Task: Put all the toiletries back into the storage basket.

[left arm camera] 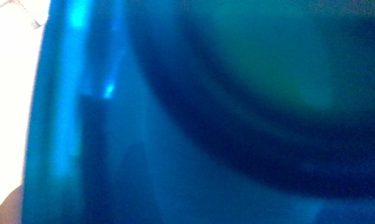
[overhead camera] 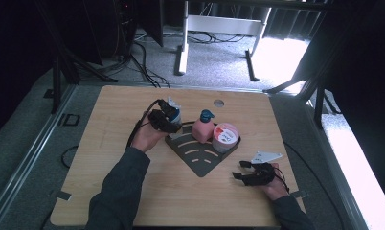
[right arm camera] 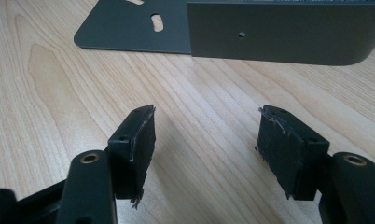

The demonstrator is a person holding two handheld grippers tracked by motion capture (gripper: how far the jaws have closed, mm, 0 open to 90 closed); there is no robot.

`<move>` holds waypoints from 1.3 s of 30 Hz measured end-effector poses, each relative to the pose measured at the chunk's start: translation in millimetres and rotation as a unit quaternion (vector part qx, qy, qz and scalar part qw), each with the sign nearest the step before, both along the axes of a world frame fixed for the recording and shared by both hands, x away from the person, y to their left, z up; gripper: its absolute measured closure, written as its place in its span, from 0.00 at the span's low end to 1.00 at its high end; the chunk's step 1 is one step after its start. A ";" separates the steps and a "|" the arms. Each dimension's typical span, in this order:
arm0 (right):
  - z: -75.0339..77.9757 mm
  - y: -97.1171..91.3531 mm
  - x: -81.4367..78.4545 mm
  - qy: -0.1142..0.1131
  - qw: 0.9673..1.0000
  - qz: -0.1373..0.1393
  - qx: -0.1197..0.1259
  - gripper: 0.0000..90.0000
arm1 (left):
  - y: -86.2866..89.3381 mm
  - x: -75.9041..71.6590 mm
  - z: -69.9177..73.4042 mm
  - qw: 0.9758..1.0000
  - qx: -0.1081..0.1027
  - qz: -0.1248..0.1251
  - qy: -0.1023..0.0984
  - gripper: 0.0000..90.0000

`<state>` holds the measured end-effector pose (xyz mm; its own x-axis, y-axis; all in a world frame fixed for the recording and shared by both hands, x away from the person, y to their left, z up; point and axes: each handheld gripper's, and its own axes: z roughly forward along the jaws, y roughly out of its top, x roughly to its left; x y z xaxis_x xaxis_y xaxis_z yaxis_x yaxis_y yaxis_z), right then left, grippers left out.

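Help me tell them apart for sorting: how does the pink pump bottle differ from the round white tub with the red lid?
The pink pump bottle with the teal pump head stands taller and narrower; the round white tub with the red lid is squat and wide. The bottle ends in a small pump, while the tub's top is a broad flat lid with white print. Both stand upright, side by side, on the dark grey metal corner shelf.

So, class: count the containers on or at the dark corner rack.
3. A blue-topped container sits in the left gripper at the rack's left edge; a pink pump bottle stands mid-rack; a white tub with a red lid stands right. More may be hidden.
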<state>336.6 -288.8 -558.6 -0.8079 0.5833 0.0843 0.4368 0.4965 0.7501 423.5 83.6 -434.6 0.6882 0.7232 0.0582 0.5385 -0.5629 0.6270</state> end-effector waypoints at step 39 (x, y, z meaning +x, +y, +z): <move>0.0 -0.2 -0.1 0.000 1.000 0.001 0.000 0.40 | -25.6 23.6 -21.9 1.000 0.009 0.006 0.001 0.61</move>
<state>336.4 -288.9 -558.5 -0.8086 0.5823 0.0838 0.4362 0.4978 0.7496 447.1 58.0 -456.5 0.6802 0.7296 0.0711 0.5454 -0.5685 0.6159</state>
